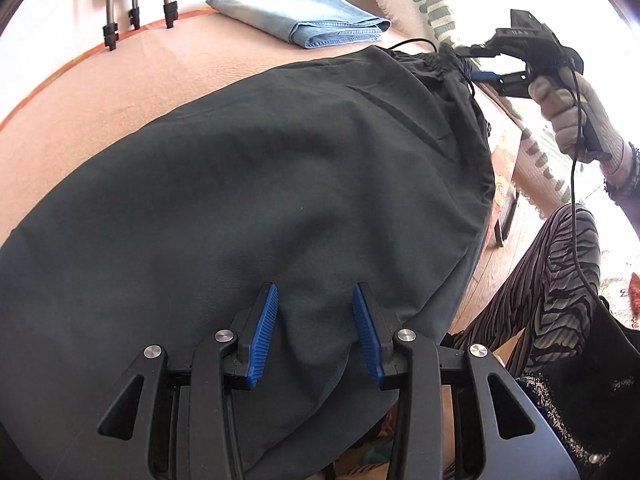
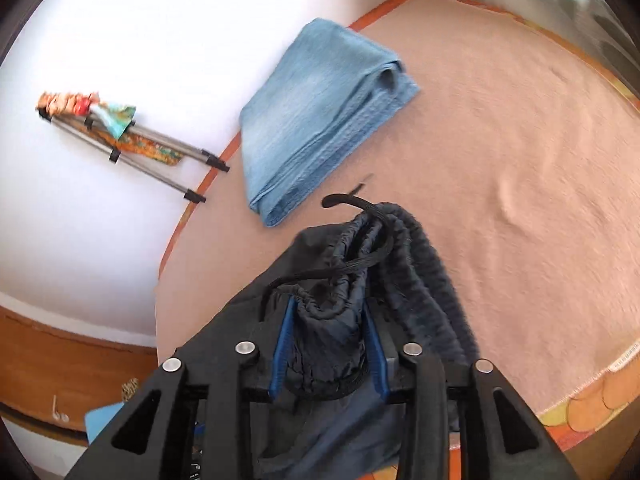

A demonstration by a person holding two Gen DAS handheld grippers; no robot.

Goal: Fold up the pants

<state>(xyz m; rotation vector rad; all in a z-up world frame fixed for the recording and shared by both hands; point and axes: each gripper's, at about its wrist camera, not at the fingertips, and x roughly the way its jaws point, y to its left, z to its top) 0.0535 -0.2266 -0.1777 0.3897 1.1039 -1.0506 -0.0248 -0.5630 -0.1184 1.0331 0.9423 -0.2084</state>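
Right claw (image 2: 329, 344) clamped on the gathered waistband of dark fabric pants (image 1: 248, 184); left claw (image 1: 316, 332) spread apart around their fabric.

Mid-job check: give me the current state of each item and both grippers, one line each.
black pants: unfolded, spread over the bed, waistband end bunched and lifted.
drawstring: loose, hanging out of the waistband.
left gripper: open, fingers either side of a raised ridge of pants fabric.
right gripper: shut on the gathered waistband.
blue jeans: folded, lying apart from the pants.
bed cover: flat, lightly wrinkled.
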